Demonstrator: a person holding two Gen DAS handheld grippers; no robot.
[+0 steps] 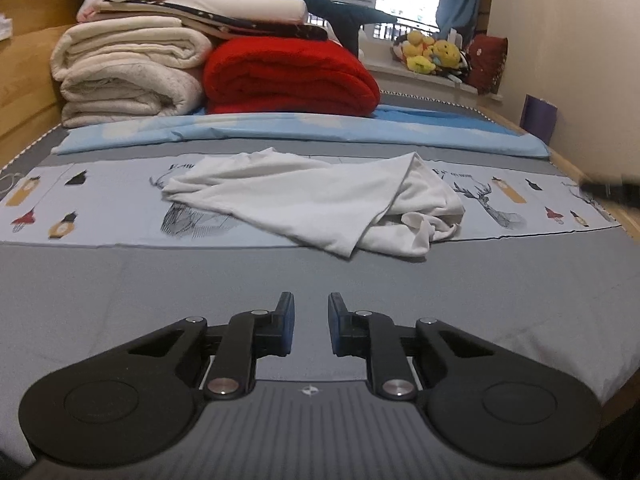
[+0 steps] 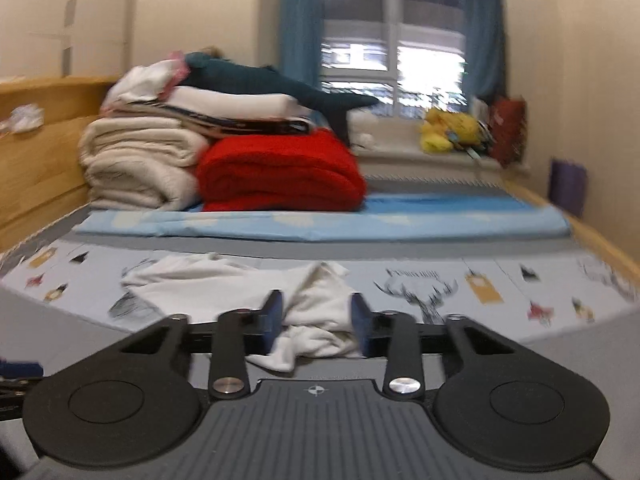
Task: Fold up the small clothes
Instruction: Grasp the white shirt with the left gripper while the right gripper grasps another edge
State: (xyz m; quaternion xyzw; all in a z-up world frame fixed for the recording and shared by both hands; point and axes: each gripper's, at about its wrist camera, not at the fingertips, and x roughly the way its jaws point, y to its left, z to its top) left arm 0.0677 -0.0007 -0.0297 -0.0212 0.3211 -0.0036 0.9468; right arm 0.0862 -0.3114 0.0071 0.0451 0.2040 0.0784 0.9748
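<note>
On bed [image 1: 120,280], white garment [image 1: 312,204] beyond left tongs [image 1: 311,310]

Cream walls [image 2: 200,20], a bright window [image 2: 392,64] (blue curtains [image 2: 300,28]), wooden headboard [image 1: 28,60].

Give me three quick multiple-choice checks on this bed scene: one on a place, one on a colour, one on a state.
1. Where does the white garment lie?
A. On the printed strip of the bed cover
B. On top of the red blanket
C. On the windowsill

2. What colour is the folded blanket beside the cream bedding stack?
A. Green
B. Red
C. Black

3. What state is the white garment in?
A. Neatly folded into a square
B. Hanging from a gripper
C. Rumpled and unfolded

Answers: 1 A, it rests across the deer-print strip. 2 B, it is bright red. 3 C, it lies creased, bunched at one end, and the left hand-held gripper is short of it with nothing between its fingers.
</note>
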